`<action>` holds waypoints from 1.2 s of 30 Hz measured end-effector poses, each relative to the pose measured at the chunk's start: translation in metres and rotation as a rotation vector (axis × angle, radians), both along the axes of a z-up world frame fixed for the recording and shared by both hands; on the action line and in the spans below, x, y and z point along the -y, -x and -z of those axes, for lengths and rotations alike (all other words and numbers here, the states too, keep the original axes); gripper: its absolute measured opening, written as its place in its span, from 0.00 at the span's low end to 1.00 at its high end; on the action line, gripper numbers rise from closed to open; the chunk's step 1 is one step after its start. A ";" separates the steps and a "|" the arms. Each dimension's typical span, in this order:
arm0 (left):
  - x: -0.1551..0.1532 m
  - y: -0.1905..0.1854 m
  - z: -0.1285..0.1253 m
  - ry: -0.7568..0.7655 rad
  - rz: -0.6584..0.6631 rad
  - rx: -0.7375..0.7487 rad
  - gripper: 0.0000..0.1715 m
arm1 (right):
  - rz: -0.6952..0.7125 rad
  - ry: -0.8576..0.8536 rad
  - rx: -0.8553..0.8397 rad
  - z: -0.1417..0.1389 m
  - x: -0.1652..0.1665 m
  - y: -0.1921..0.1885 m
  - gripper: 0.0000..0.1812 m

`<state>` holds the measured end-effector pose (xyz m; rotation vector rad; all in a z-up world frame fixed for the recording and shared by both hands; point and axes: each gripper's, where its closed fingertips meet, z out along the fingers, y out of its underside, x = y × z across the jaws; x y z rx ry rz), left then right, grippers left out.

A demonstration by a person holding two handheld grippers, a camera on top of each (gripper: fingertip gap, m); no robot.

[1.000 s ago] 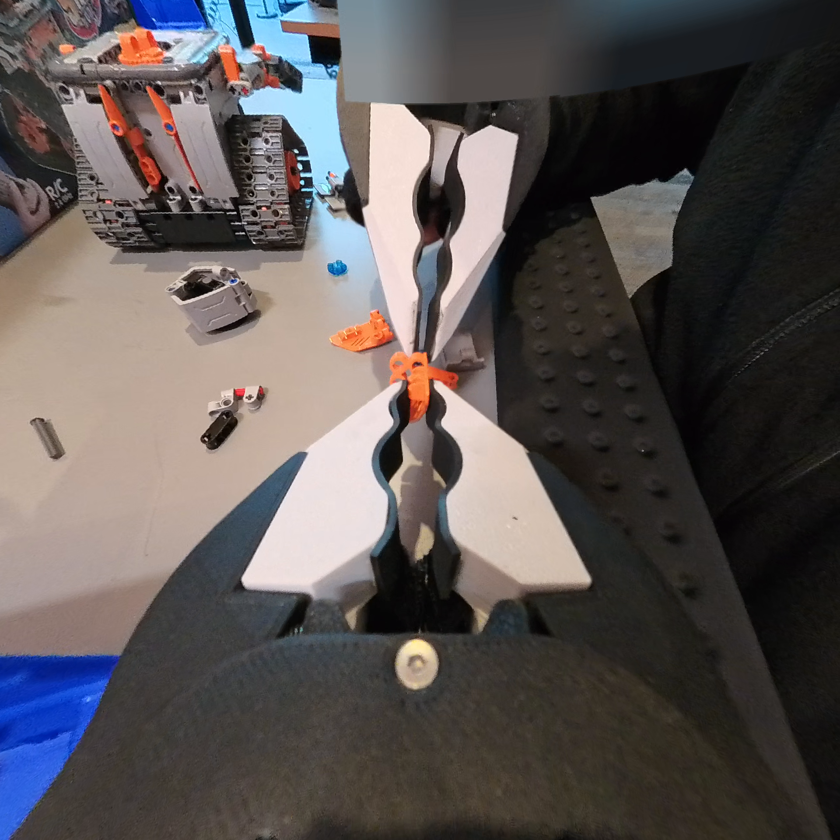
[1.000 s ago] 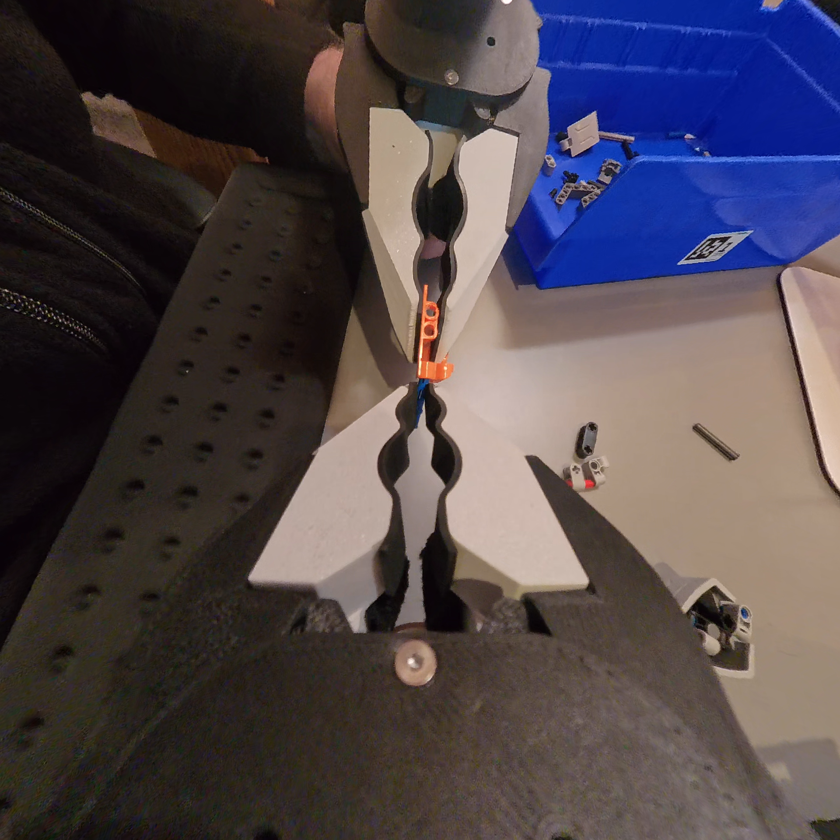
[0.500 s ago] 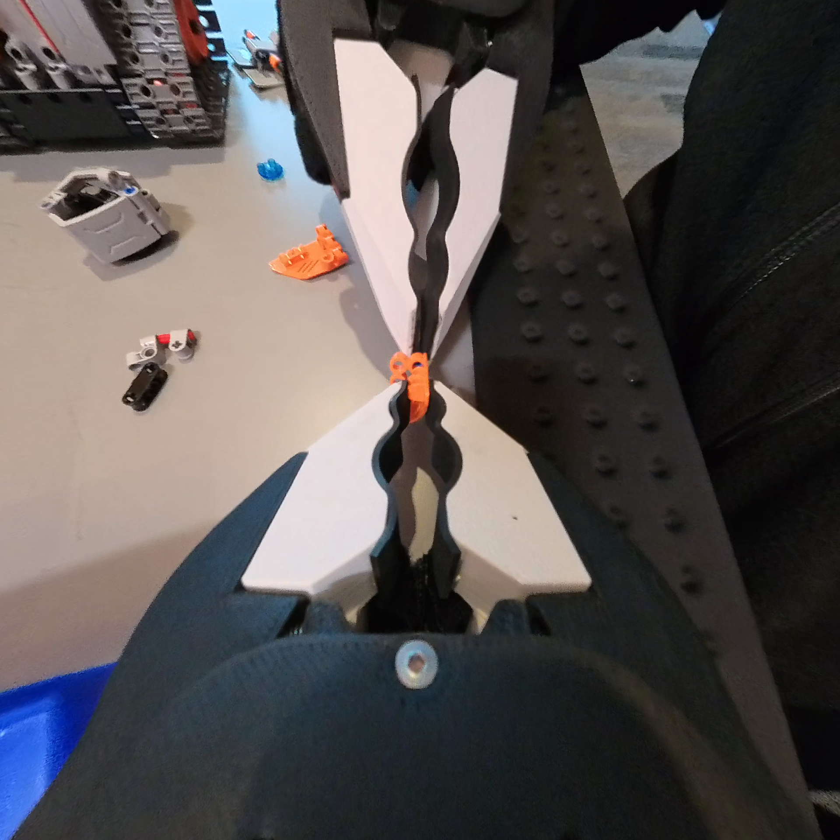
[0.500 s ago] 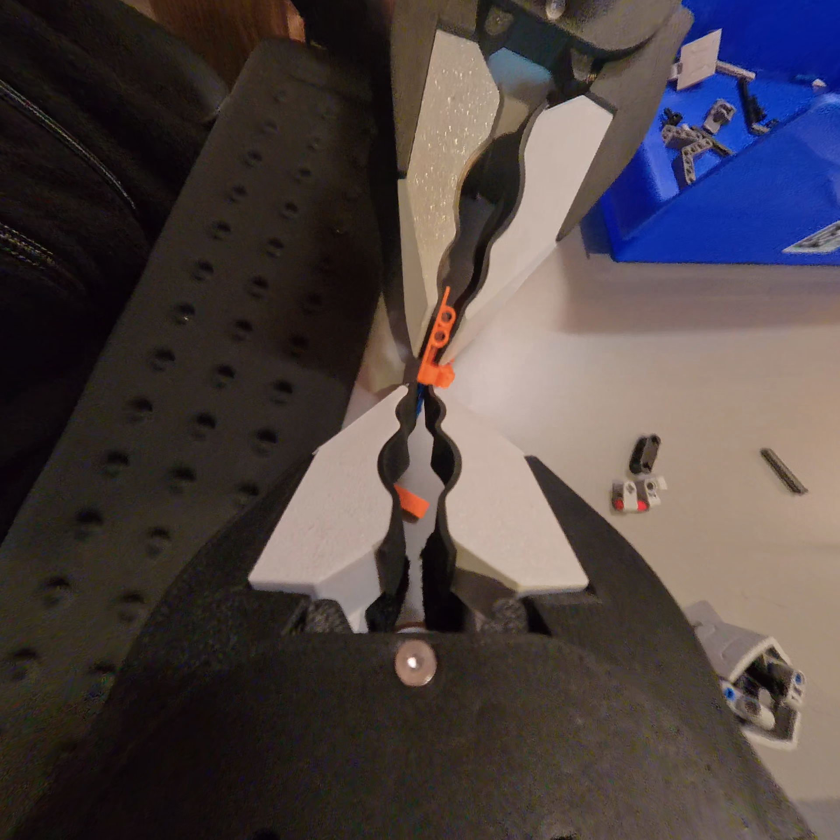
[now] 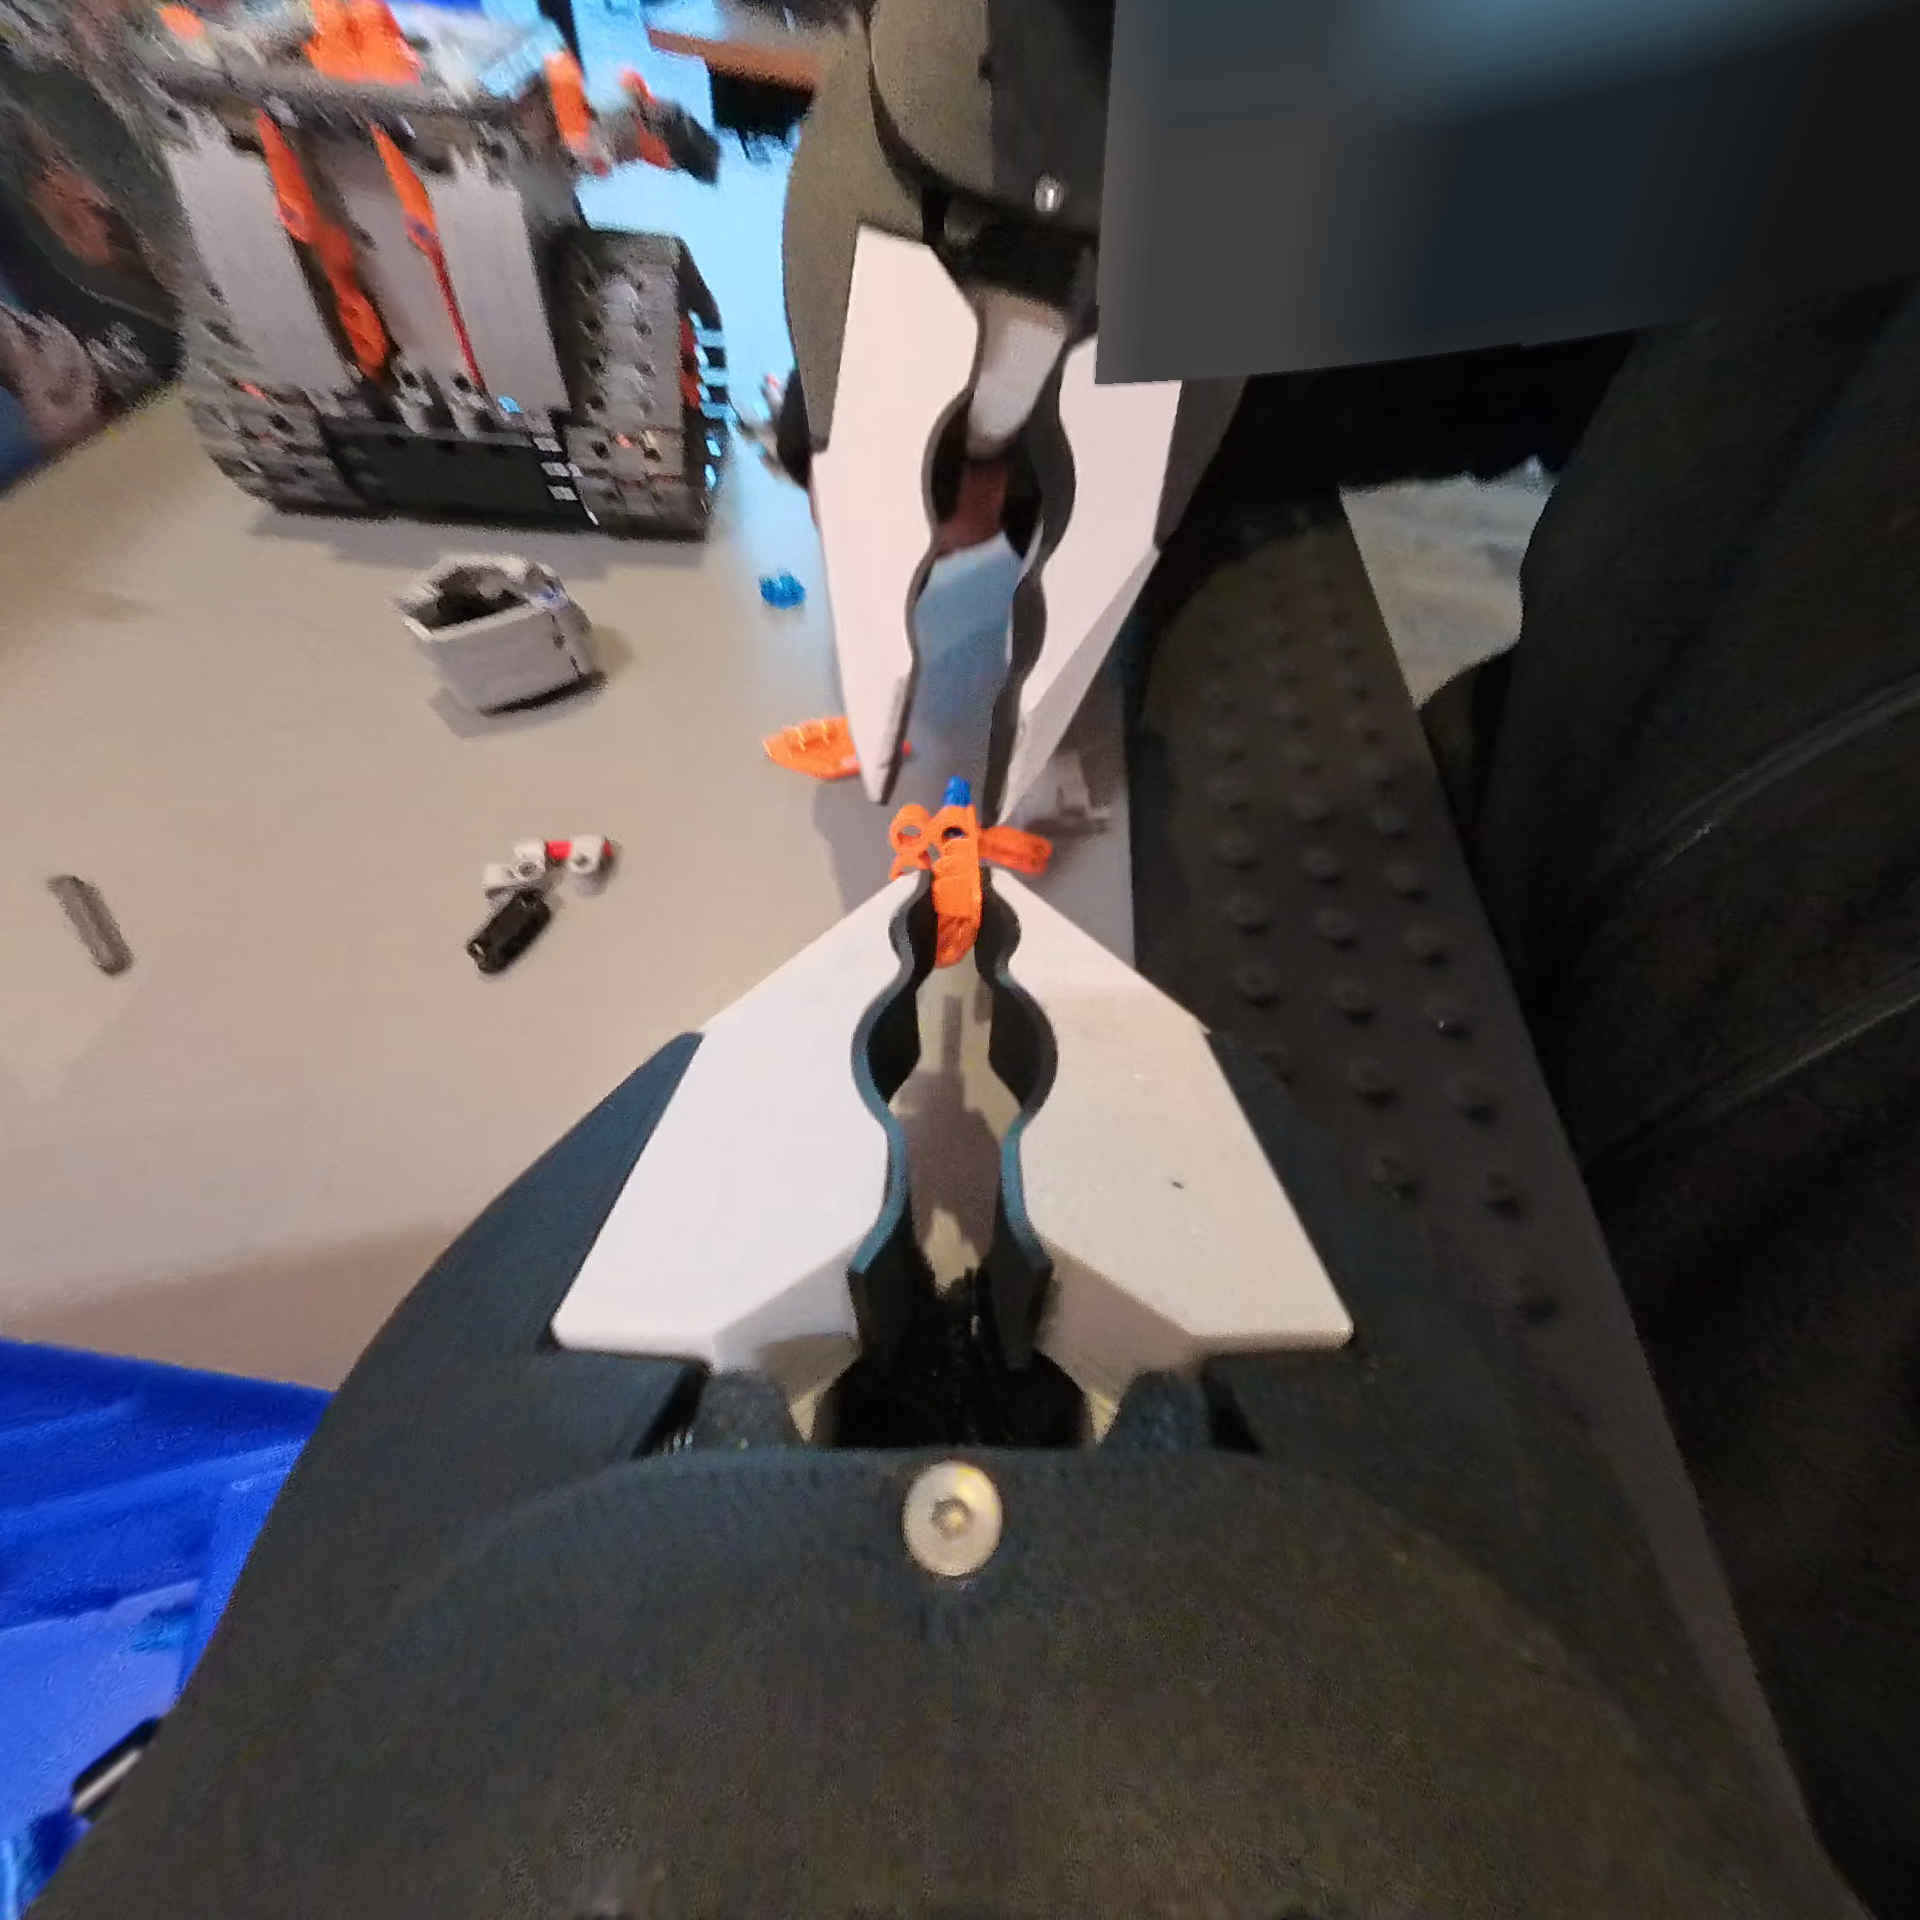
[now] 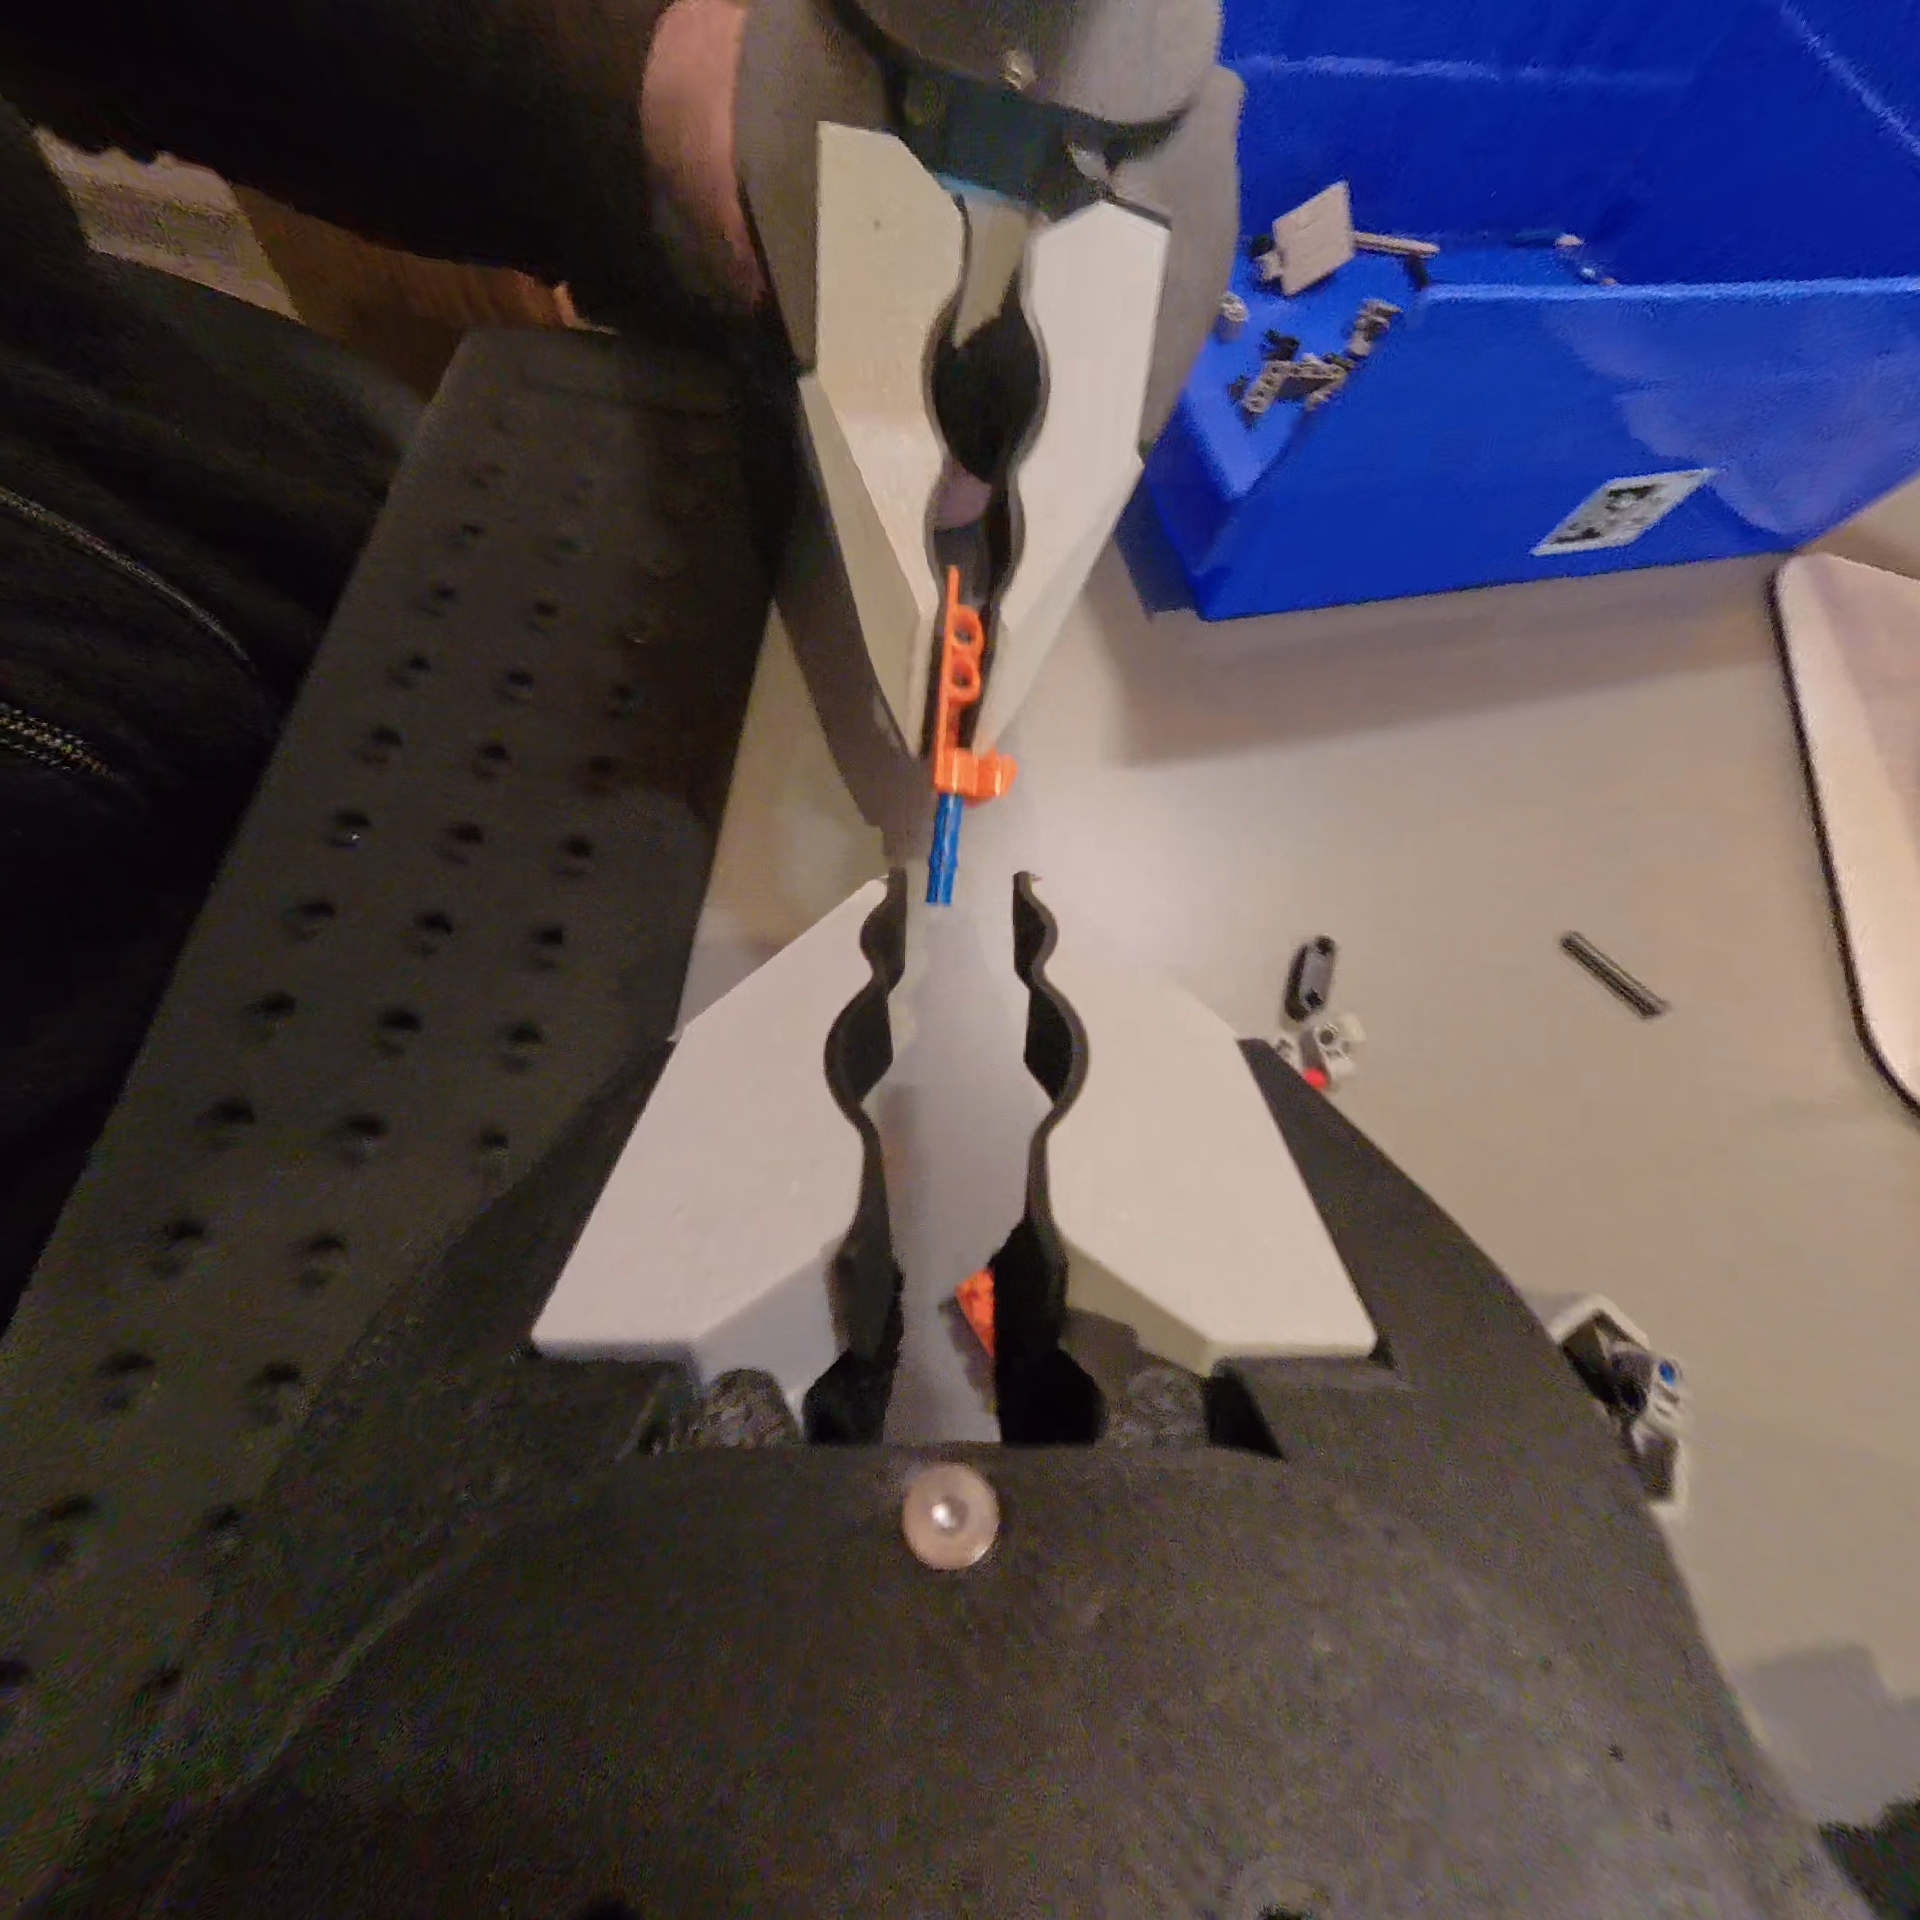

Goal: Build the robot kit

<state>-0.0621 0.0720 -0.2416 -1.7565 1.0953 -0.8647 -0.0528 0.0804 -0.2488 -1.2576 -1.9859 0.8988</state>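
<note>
My left gripper [image 5: 954, 883] is shut on a small orange brick piece [image 5: 958, 906]. A blue pin [image 5: 957, 794] sticks out of the piece's far end. My right gripper [image 6: 956, 883] faces the left one tip to tip and is open. In the right wrist view the left gripper [image 6: 951, 748] holds the orange piece [image 6: 961, 675], and the blue pin [image 6: 943, 854] reaches between my right fingertips, close to the left finger [image 6: 883, 914]; I cannot tell if it touches. In the left wrist view the right gripper [image 5: 940, 790] shows a clear gap between its tips.
A black studded mat [image 5: 1351, 935] lies along the table edge beside a person's dark sleeve. On the grey table are a tracked brick vehicle [image 5: 416, 312], a grey part [image 5: 499, 644], an orange plate [image 5: 810, 748], small connectors [image 5: 551, 857] and a dark axle [image 5: 94, 925]. A blue bin [image 6: 1558, 416] holds several loose pieces. Left and right tips are no more than a few centimetres apart.
My right gripper was shut on the blue pin against the orange piece; it has now opened and drawn back slightly. The pin stays in the orange piece, still held by the left gripper.
</note>
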 end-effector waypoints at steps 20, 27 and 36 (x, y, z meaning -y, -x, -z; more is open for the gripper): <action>-0.004 -0.014 0.002 -0.103 -0.023 -0.049 0.02 | 0.015 -0.072 0.002 0.001 0.001 -0.006 0.00; -0.014 -0.012 -0.008 -0.260 -0.092 -0.102 0.03 | 0.043 -0.072 -0.067 -0.010 -0.009 -0.004 0.01; -0.028 -0.001 -0.017 -0.416 -0.205 -0.190 0.08 | 0.114 -0.331 -0.112 -0.019 -0.030 -0.006 0.01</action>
